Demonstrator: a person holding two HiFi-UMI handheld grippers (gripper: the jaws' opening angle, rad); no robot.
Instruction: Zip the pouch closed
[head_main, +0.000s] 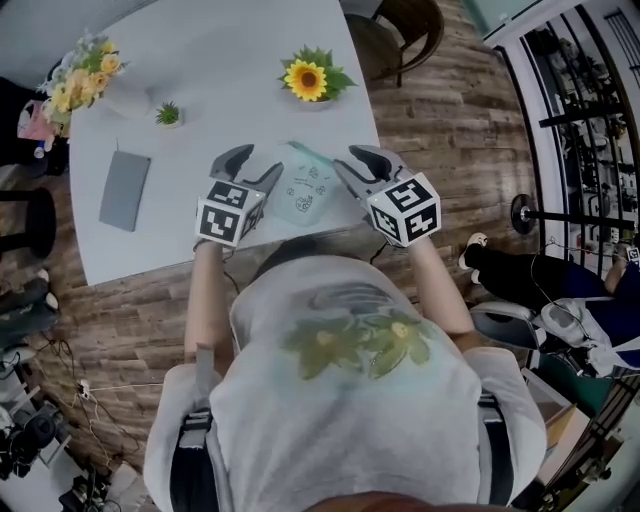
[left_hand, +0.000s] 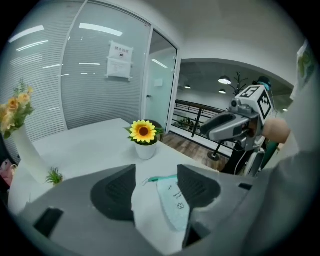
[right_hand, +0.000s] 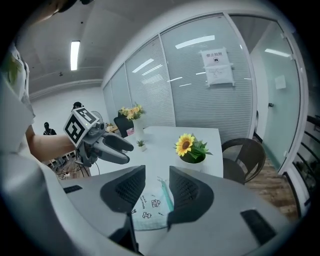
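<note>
Mint fabric pouch (head_main: 303, 192) lies loose on the table (head_main: 200, 90) by its near edge, between the left gripper (head_main: 255, 165) and right gripper (head_main: 352, 165), both jaws open and empty. Unpinned, it would likely slide or bunch when the zip (right_hand: 166, 195) gets pulled.

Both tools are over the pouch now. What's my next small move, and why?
Probably lower the left tool onto the pouch and close to pin it: both tools hover open over it, nothing gripped, and the teal zipper lies in line with the right tool.
</note>
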